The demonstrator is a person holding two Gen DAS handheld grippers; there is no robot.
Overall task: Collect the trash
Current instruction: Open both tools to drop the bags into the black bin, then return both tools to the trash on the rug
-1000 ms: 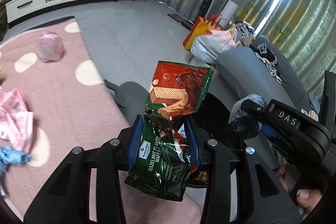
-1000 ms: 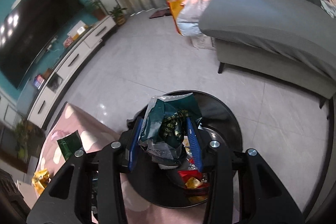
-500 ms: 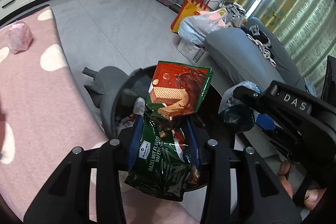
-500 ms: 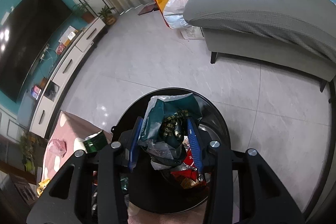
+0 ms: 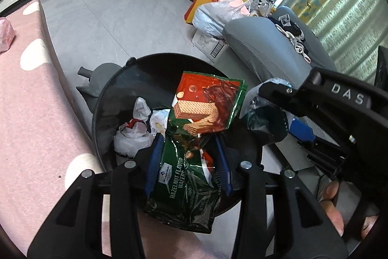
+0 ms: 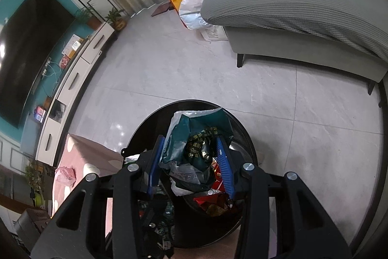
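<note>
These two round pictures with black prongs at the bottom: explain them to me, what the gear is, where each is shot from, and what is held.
No robot here: a person carries a hand-held tool in each hand, each with a fisheye camera looking along its two fingers. The left camera shows the left tool clamped on a green hazelnut wafer packet. The right camera shows the right tool clamped on a crumpled teal bag. Both hang over a round black bin already holding wrappers, on a grey floor beside a pink rug.
</note>
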